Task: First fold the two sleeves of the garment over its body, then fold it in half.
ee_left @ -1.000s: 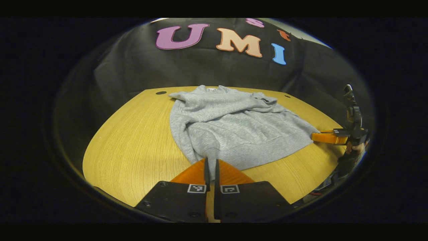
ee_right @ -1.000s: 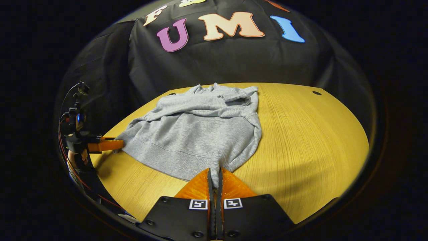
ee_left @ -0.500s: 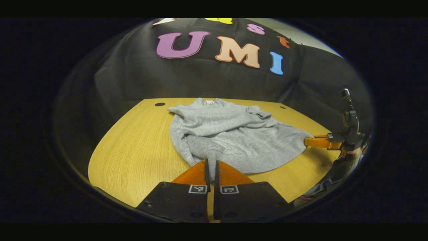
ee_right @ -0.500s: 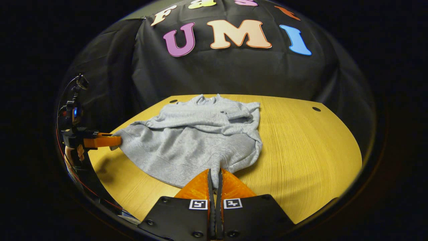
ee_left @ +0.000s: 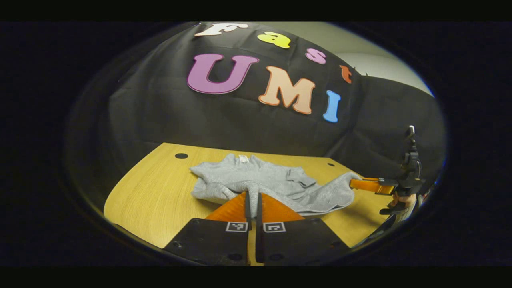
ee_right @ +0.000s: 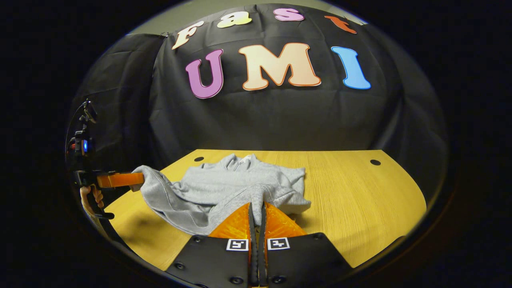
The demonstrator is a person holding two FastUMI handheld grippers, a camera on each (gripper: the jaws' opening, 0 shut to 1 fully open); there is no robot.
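Left gripper view: the left hand-held gripper pinches the hem of the grey garment, and the right hand-held gripper clamps the opposite hem corner, lifting that edge above the worktop, apparently to carry it toward the collar for the half fold.

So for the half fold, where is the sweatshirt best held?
By the two corners of its ribbed hem, from the near table edge. Left tool and right tool each pinch a corner there; the sweatshirt has its sleeves folded over the body and its collar far, so lifted hem can carry toward the collar.
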